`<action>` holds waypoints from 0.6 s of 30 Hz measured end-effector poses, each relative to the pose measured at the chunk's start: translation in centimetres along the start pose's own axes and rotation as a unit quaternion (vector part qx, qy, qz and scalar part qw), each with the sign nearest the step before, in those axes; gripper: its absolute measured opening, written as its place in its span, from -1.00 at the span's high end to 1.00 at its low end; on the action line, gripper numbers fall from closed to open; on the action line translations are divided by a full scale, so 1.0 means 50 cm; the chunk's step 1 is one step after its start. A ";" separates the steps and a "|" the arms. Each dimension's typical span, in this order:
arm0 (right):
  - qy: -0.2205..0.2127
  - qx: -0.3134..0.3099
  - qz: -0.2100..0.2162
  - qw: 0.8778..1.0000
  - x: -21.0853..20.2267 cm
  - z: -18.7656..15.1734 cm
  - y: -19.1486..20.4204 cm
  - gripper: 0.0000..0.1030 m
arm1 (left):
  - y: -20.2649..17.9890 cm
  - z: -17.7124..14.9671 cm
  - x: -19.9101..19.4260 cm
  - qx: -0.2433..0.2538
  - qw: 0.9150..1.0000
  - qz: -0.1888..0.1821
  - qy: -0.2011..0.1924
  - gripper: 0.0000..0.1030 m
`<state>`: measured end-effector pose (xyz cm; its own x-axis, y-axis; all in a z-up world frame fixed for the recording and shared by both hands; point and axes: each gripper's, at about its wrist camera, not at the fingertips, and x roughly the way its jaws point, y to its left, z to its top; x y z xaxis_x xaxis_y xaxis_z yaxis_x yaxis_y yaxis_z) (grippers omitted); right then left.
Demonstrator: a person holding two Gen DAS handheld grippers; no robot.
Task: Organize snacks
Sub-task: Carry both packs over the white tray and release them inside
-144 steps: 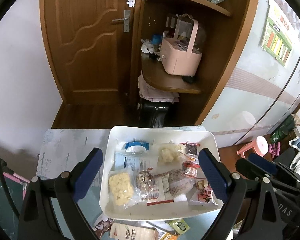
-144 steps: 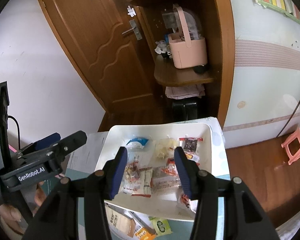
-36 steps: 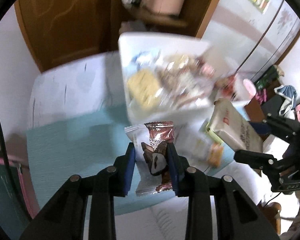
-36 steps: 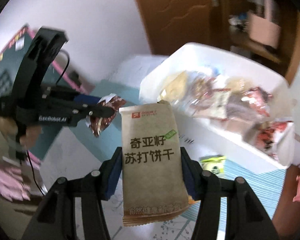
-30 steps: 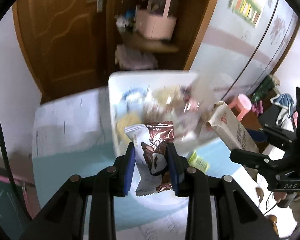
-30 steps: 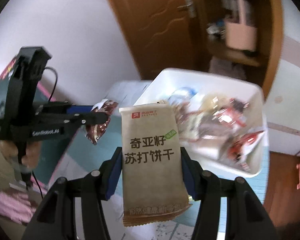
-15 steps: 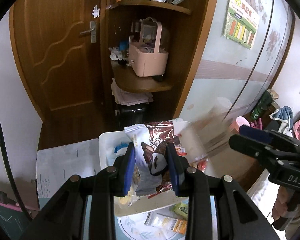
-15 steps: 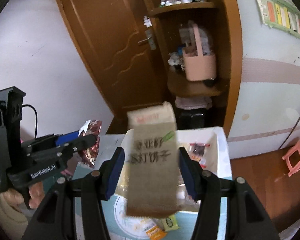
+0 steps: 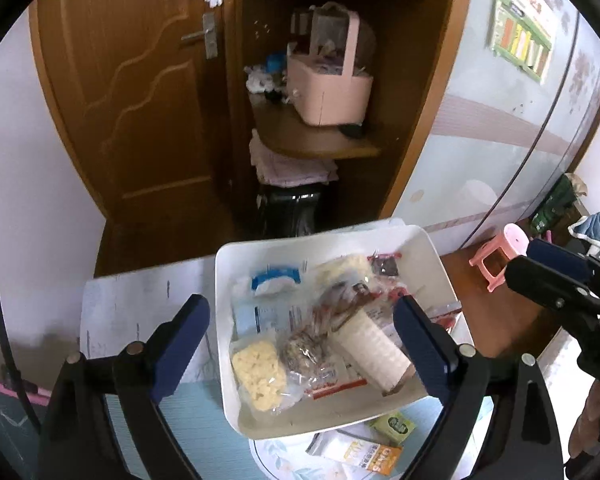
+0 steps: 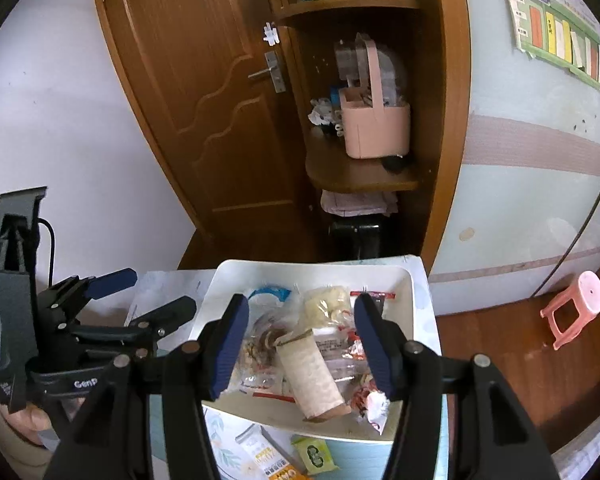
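Left hand-held gripper [image 9: 300, 340] spread, jaws just opening, nothing pinched; brown packet [image 9: 340, 304] blurred, dropping into tray [image 9: 224, 360].
Right hand-held gripper [image 10: 300, 344] spread, empty; cracker pack [image 10: 312, 376] lies tilted in tray, off pads.
Risk: tray piled high, cracker pack near front rim, may slide out.
Left over: 2 packets [image 10: 312, 454] on table [image 9: 140, 304], partly under tray edge; grippers close together, may collide.

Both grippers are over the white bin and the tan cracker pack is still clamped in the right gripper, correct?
Not quite. The right gripper is open with nothing between its pads; the tan cracker pack lies in the white bin among the other snacks, as the right wrist view shows. Both grippers are over the bin.
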<state>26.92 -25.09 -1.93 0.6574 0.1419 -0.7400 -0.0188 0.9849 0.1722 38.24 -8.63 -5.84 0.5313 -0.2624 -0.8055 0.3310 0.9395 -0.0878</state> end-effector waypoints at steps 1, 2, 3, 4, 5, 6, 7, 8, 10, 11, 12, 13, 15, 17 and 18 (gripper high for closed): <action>0.002 0.001 0.000 1.000 0.001 -0.003 -0.001 -0.08 | 0.004 -0.005 0.003 -0.005 1.000 -0.002 0.003 -0.80; 0.005 0.001 0.000 1.000 0.003 -0.005 -0.002 -0.08 | 0.007 -0.008 0.004 -0.008 1.000 -0.002 0.005 -0.80; 0.006 0.001 0.000 1.000 0.005 -0.007 -0.003 -0.08 | 0.010 -0.013 0.004 -0.010 1.000 -0.001 0.005 -0.80; 0.007 0.000 0.000 1.000 0.005 -0.010 -0.004 -0.08 | 0.011 -0.016 0.003 -0.011 1.000 0.000 0.005 -0.80; 0.008 0.000 -0.001 1.000 0.006 -0.013 -0.005 -0.08 | 0.011 -0.018 0.003 -0.011 1.000 0.001 0.004 -0.80; 0.008 -0.001 -0.001 1.000 0.005 -0.016 -0.007 -0.08 | 0.011 -0.019 0.004 -0.012 1.000 0.001 0.004 -0.80; 0.008 -0.001 -0.001 1.000 0.004 -0.019 -0.008 -0.08 | 0.010 -0.022 0.002 -0.012 1.000 0.002 0.005 -0.80; 0.008 -0.001 -0.001 1.000 0.003 -0.021 -0.008 -0.08 | 0.010 -0.024 0.000 -0.012 1.000 0.002 0.005 -0.80; 0.008 -0.003 -0.003 1.000 0.000 -0.025 -0.008 -0.08 | 0.007 -0.028 -0.006 -0.015 1.000 -0.001 0.003 -0.80; 0.008 -0.005 -0.004 1.000 -0.002 -0.027 -0.007 -0.08 | 0.006 -0.029 -0.009 -0.016 1.000 -0.003 0.001 -0.80; 0.007 -0.009 -0.007 1.000 -0.005 -0.029 -0.006 -0.08 | 0.002 -0.032 -0.014 -0.016 1.000 -0.004 -0.001 -0.80; 0.006 -0.012 -0.010 1.000 -0.007 -0.032 -0.004 -0.08 | 0.000 -0.034 -0.016 -0.015 1.000 -0.004 -0.002 -0.80; 0.008 -0.021 -0.015 1.000 -0.011 -0.037 0.000 -0.08 | -0.011 -0.039 -0.024 -0.010 1.000 -0.003 -0.004 -0.80; 0.010 -0.022 -0.017 1.000 -0.015 -0.043 -0.002 -0.08 | -0.021 -0.043 -0.032 -0.006 1.000 -0.002 -0.007 -0.80; 0.010 -0.022 -0.016 1.000 -0.018 -0.046 -0.003 -0.08 | -0.026 -0.046 -0.037 -0.004 1.000 -0.002 -0.008 -0.80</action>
<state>24.62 -25.13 -2.79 0.6427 0.1117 -0.7579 -0.0314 0.9923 0.1196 35.02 -8.86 -5.60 0.5427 -0.2704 -0.7952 0.3276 0.9399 -0.0961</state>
